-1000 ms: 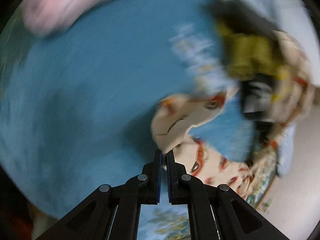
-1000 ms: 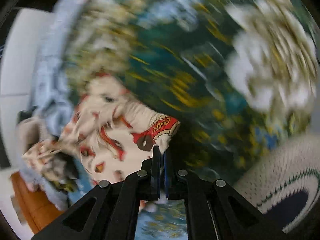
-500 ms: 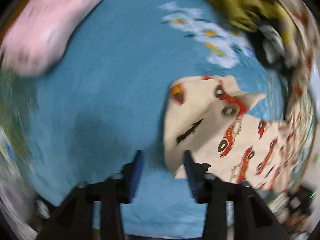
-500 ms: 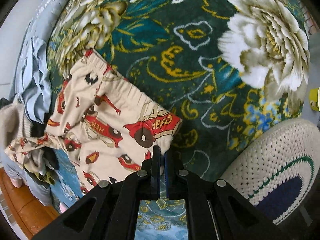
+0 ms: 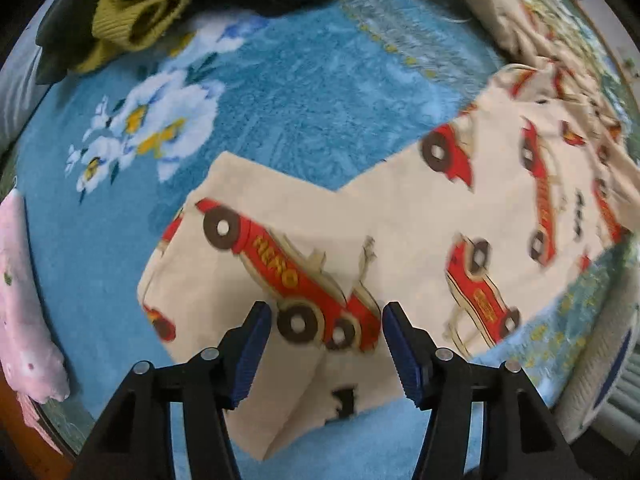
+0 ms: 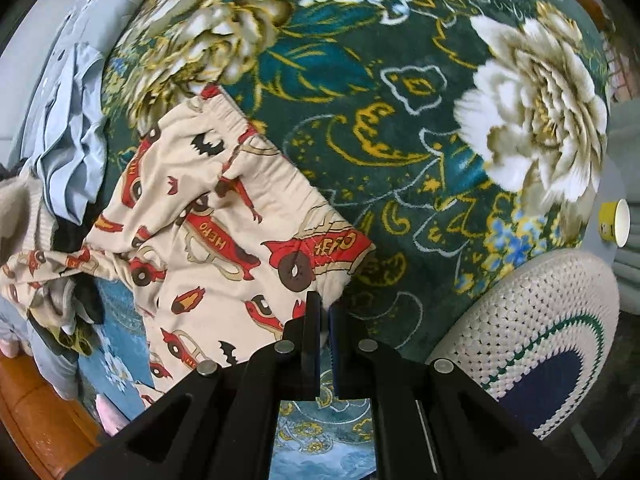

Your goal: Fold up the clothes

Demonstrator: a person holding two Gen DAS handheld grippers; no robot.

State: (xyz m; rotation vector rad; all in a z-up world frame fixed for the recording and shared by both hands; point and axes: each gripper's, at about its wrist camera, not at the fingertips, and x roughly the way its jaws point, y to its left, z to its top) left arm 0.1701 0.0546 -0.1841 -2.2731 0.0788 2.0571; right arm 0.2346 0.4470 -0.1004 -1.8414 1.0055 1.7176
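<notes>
The left gripper, clamped on the car-print shorts a second ago, now hovers over them with jaws spread wide. The shorts lie flatter on the floral blanket. The right gripper still pinches the shorts' waistband corner, jaws clenched on it.

the pyjama trousers were cream, printed with red cars on brown wheels, yellow lettering and small black bats. the blanket beneath was bright blue with white and yellow flowers, turning dark green with large cream peonies and gold scrolls. a knit was olive yellow, a cloth pale pink, a shirt light blue. the left tongs were black with blue pads. a cup was yellow and white.
</notes>
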